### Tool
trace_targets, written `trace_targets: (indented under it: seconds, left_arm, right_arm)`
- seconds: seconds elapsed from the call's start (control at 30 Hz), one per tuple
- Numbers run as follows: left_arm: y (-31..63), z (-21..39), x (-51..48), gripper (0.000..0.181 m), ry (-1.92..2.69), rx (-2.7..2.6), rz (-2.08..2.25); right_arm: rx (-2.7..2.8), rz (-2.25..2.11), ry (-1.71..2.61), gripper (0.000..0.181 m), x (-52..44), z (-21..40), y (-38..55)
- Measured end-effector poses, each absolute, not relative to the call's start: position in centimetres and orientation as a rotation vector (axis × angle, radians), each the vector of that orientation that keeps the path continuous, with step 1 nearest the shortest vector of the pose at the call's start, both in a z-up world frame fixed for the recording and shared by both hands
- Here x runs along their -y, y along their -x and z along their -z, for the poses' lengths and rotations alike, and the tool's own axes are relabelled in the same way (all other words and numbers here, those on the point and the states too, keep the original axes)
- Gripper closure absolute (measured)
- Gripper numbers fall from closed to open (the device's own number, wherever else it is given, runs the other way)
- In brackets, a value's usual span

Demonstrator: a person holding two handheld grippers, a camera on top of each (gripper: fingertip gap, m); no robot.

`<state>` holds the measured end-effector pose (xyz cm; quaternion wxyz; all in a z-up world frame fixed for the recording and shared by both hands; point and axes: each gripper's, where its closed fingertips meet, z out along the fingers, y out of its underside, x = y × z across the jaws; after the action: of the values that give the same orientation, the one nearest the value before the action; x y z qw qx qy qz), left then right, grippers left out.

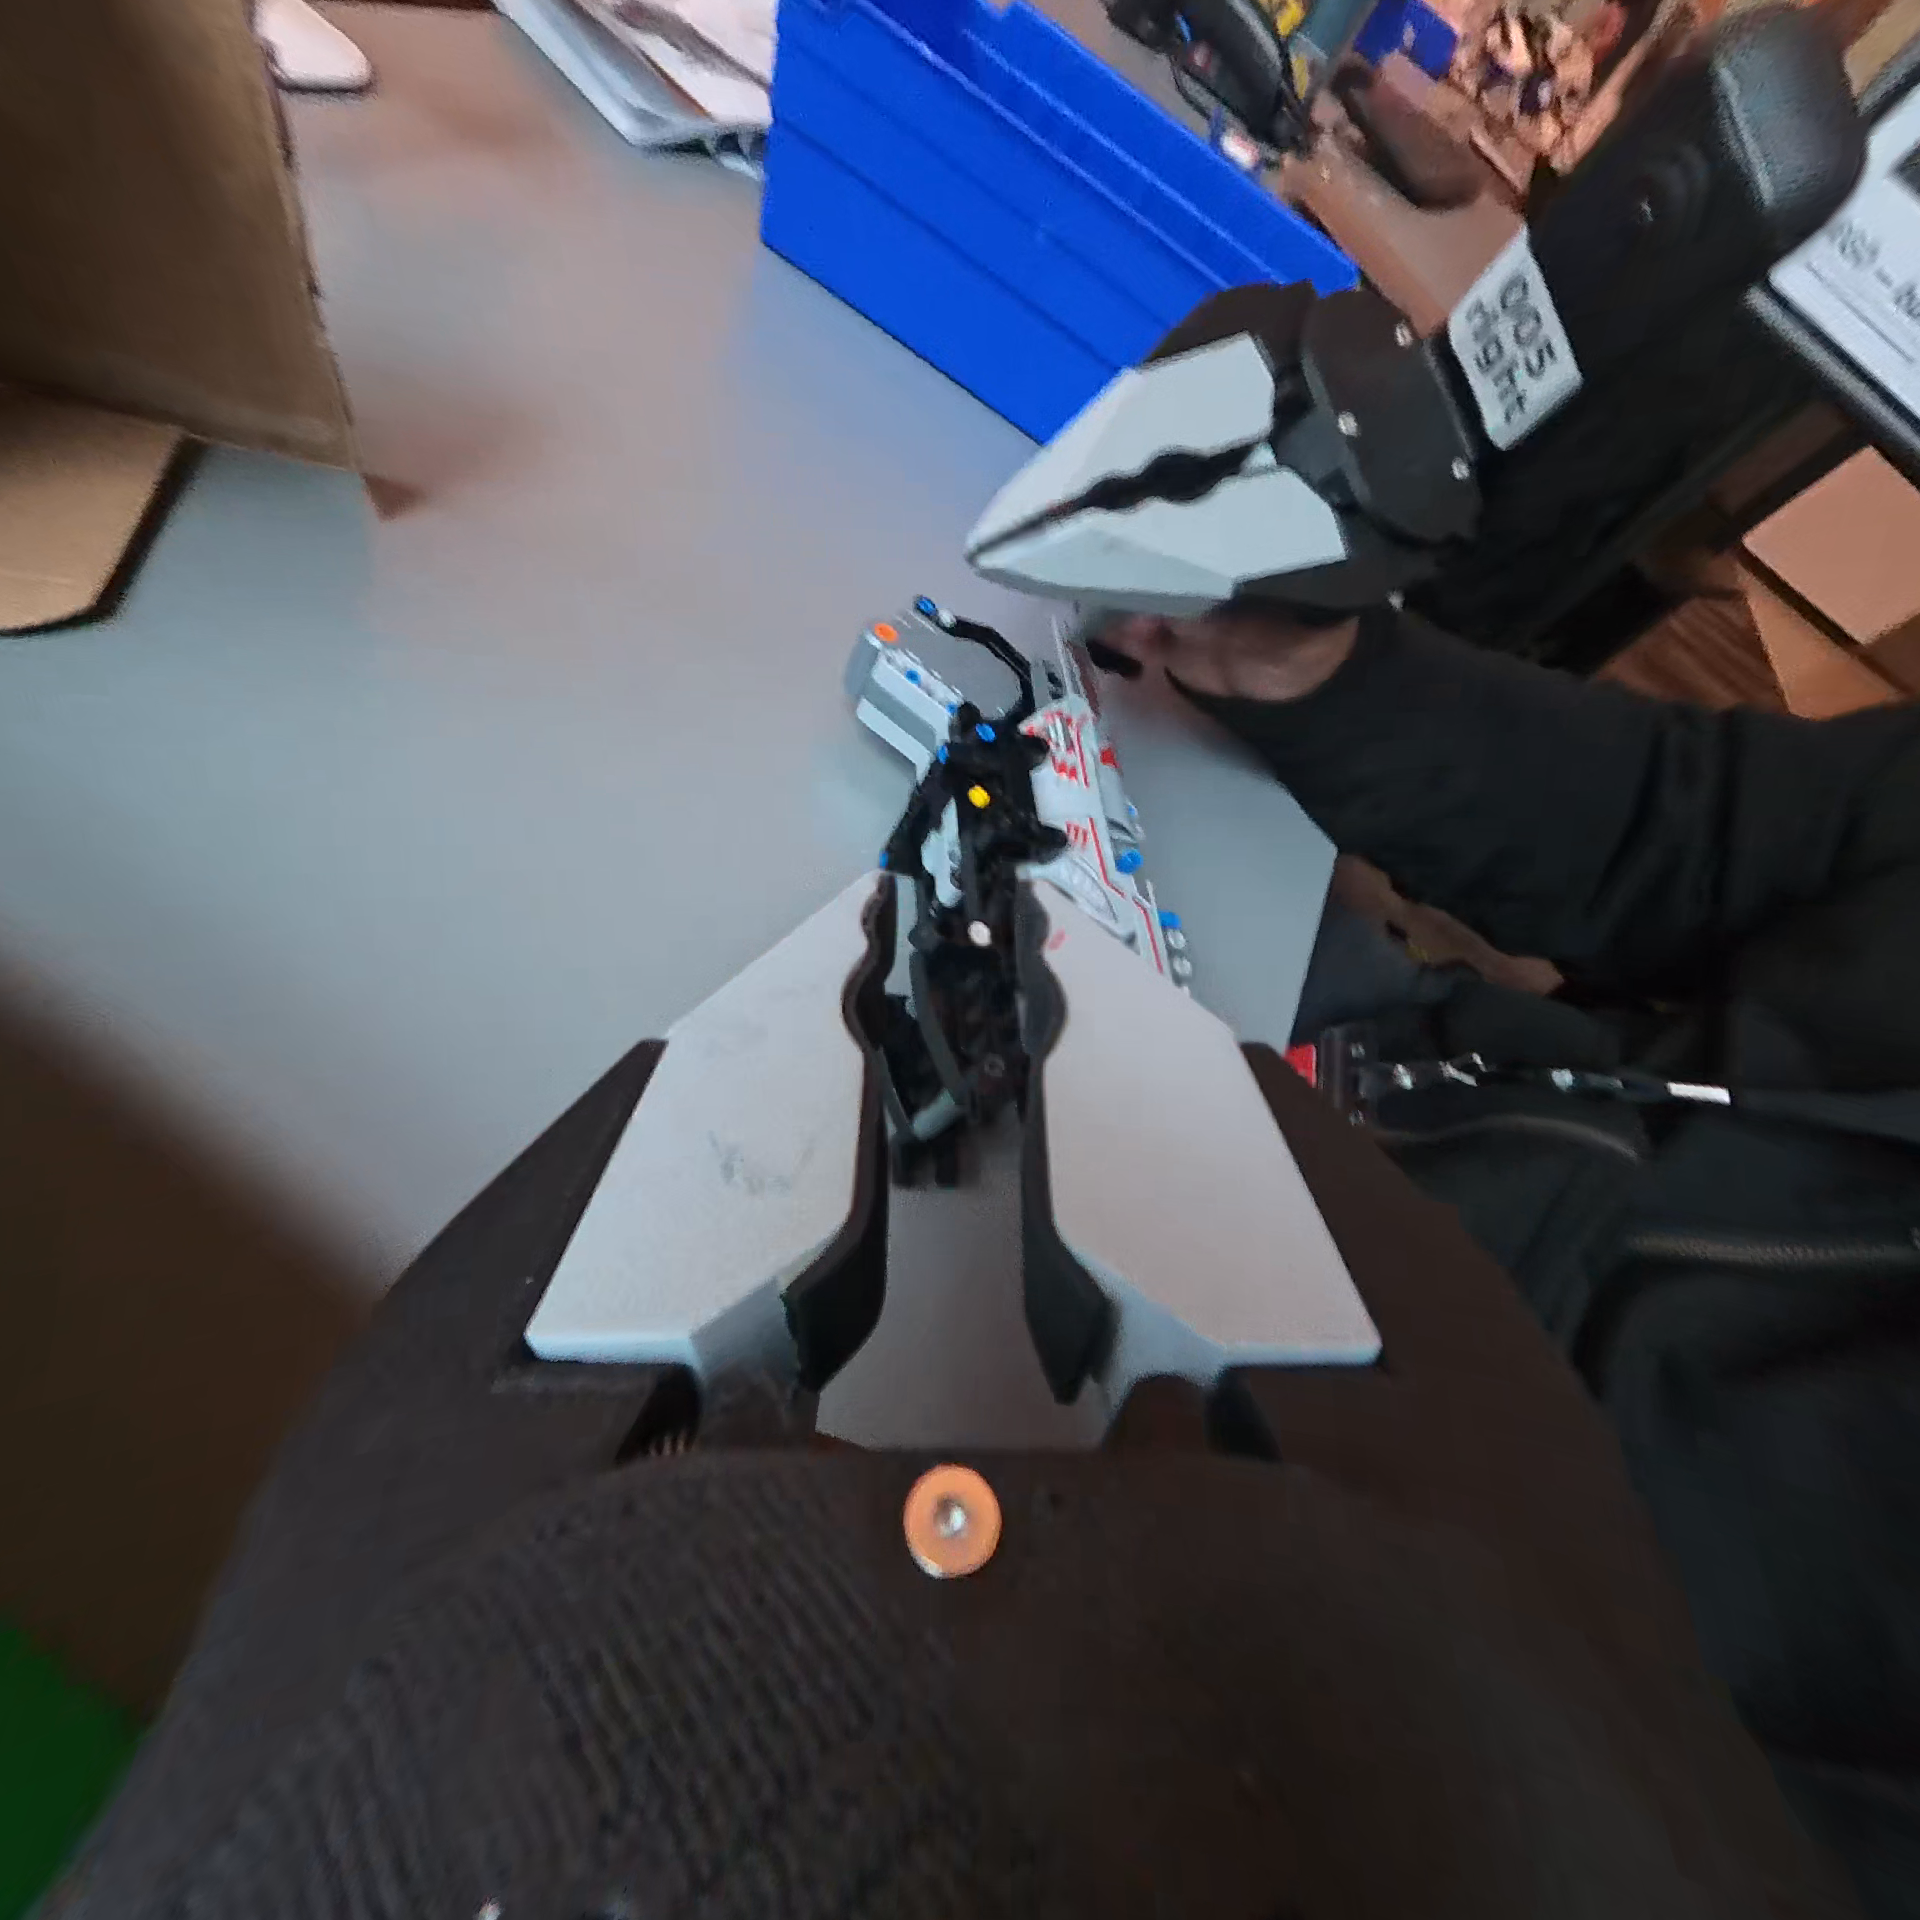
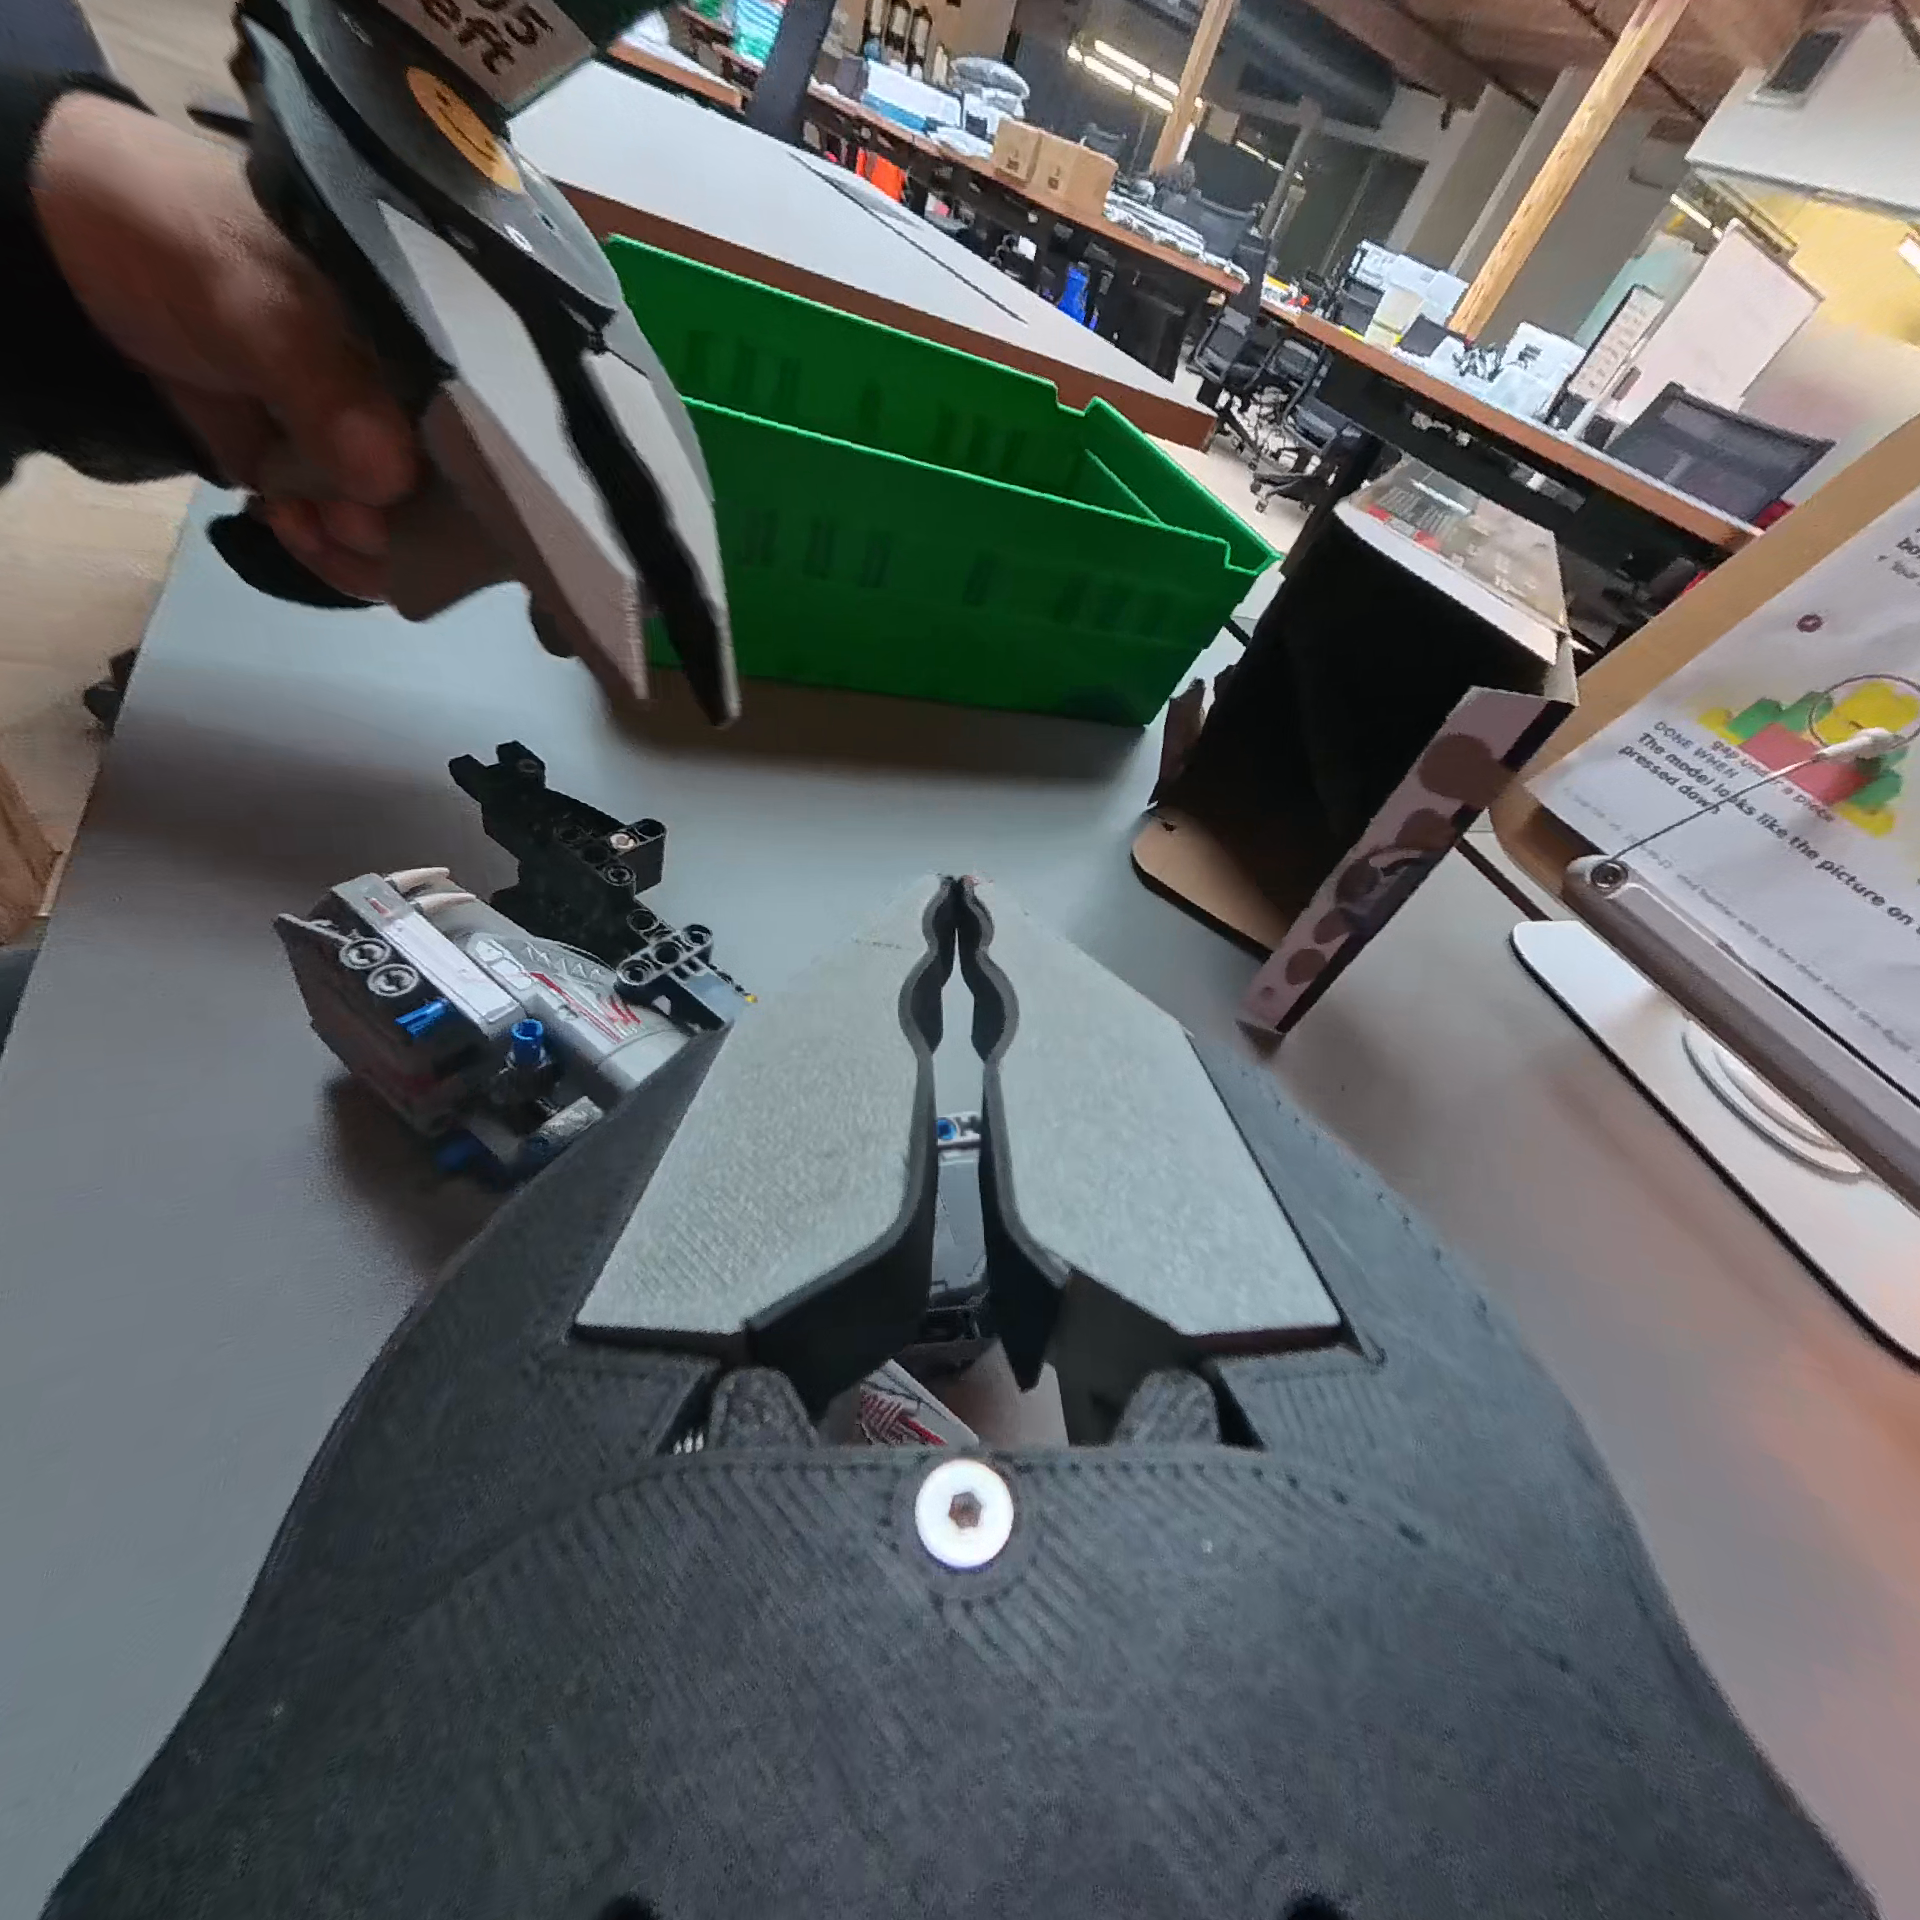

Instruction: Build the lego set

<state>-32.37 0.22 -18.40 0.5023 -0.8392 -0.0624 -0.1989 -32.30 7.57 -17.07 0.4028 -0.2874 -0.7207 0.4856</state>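
A grey and black lego model (image 1: 1081,800) with red markings and blue pins lies on the grey table (image 1: 520,779). My left gripper (image 1: 951,894) is open and empty. It hovers above the model, which shows through the gap between its fingers. In the right wrist view the left gripper (image 2: 686,696) hangs clear above the model (image 2: 468,987). My right gripper (image 2: 956,883) is shut, its tips together, just right of the model. It also shows shut in the left wrist view (image 1: 982,545). I cannot tell whether anything is pinched at its tips.
A blue bin (image 1: 987,208) and a cardboard box (image 1: 135,260) stand at the back in the left wrist view. A green bin (image 2: 935,540), a dark cardboard box (image 2: 1382,727) and an instruction sheet on a stand (image 2: 1766,769) show in the right wrist view. A person's sleeve (image 1: 1558,810) lies on the right. My right fingertips sit around 8 cm from my left ones.
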Motion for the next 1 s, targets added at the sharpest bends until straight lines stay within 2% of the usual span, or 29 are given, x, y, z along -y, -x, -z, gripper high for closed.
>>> trace_targets:
  seconds: [0.27, 0.33, 0.6, 0.67, 0.7, 0.77, 0.9, 1.0]
  left_arm:
    - [28.8, 20.8, 1.0, 0.160, 2.196, -0.006, 0.617]
    - [28.4, 21.4, 0.8, 0.181, 2.224, -0.053, 0.604]
    - [28.8, 21.1, 0.9, 0.181, 2.237, -0.056, 0.550]
    - [28.7, 20.7, 1.0, 0.173, 2.247, -0.056, 0.521]
    - [28.6, 21.0, 0.9, 0.161, 2.275, -0.048, 0.505]
    - [28.3, 21.2, 0.6, 0.157, 2.312, -0.047, 0.466]
    - [29.0, 21.7, 0.7, 0.177, 2.389, -0.081, 0.291]
    - [29.7, 21.5, 1.2, 0.175, 2.426, -0.115, 0.156]
  right_arm:
    - [1.801, -1.279, 0.824, 0.181, -8.9, 17.2, 32.4]
    - [1.805, -1.302, 0.846, 0.181, -9.1, 17.2, 32.3]
    - [1.841, -1.316, 0.864, 0.181, -9.3, 17.8, 31.8]
    - [1.847, -1.323, 0.855, 0.181, -9.1, 17.7, 31.7]
    - [1.858, -1.329, 0.846, 0.181, -8.9, 17.8, 31.6]
    - [1.897, -1.352, 0.824, 0.181, -8.1, 18.0, 31.3]
    - [2.058, -1.458, 0.759, 0.173, -5.3, 19.0, 29.8]
    - [2.153, -1.473, 0.668, 0.166, -3.7, 19.2, 28.9]
